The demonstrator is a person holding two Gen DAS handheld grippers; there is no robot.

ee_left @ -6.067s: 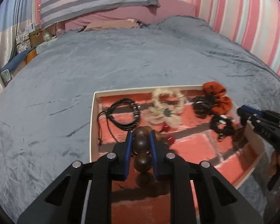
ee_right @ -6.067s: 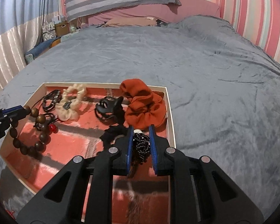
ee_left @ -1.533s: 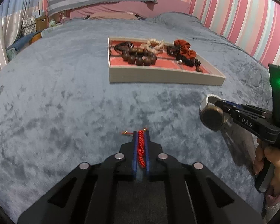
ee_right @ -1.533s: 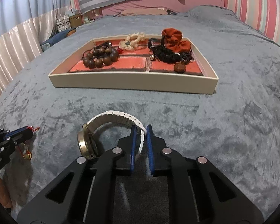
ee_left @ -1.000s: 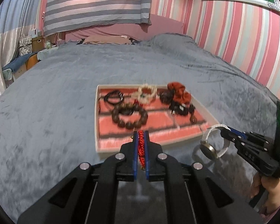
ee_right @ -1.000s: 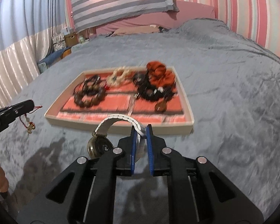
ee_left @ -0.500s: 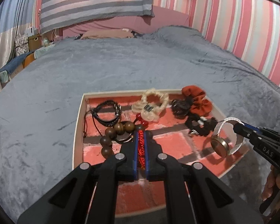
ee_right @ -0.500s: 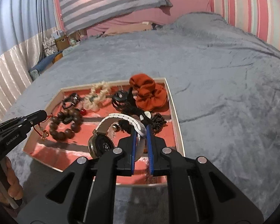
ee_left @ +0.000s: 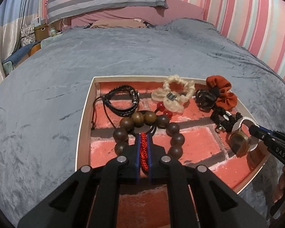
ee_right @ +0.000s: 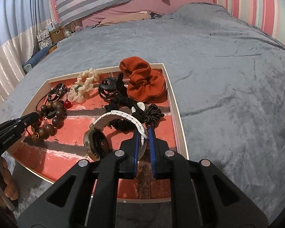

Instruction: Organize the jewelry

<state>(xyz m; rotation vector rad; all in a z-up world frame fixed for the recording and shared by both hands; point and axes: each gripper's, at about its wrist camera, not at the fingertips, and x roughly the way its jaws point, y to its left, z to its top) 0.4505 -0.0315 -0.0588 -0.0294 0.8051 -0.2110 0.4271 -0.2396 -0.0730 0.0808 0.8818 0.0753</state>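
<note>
Since a second ago we have carried both pieces from over the bed to over the tray: left gripper jaws clamp the red cord, right gripper jaws clamp the watch, so release should come next.

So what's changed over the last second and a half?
Both hand-held grippers carried their loads from over the grey blanket to above the brick-patterned tray: left with the red braided cord, right with the white-strapped watch. Both stayed clamped; the tray's contents look unmoved.
</note>
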